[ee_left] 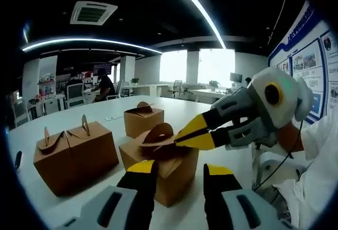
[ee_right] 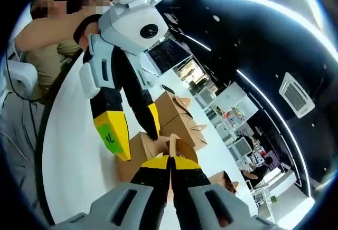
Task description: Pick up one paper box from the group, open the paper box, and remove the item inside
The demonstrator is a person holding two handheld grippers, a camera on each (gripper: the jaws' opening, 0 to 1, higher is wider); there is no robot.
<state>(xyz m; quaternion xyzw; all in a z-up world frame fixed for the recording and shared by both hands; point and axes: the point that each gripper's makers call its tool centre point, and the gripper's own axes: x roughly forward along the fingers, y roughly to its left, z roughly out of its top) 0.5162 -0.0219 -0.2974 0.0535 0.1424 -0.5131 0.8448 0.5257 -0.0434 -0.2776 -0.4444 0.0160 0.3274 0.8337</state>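
Observation:
Three brown paper boxes with handle tops stand on the white table (ee_left: 182,108). The nearest box (ee_left: 169,180) sits between the fingers of my left gripper (ee_left: 180,168), which is open and straddles it. My right gripper (ee_left: 187,135) reaches in from the right, shut on that box's handle flap (ee_left: 158,133). In the right gripper view, the right gripper (ee_right: 170,162) pinches the flap (ee_right: 172,143) over the box (ee_right: 141,153). The left gripper (ee_right: 132,127) comes down from the upper left with one fingertip (ee_right: 112,134) beside the box. A second box (ee_left: 74,156) stands to the left, a third box (ee_left: 143,120) farther back.
A small dark object (ee_left: 18,159) lies at the table's left edge. A person (ee_left: 104,85) sits at a far desk among office chairs. A poster board (ee_left: 311,66) covers the right wall. Two other boxes (ee_right: 177,108) (ee_right: 224,181) stand beyond the held one.

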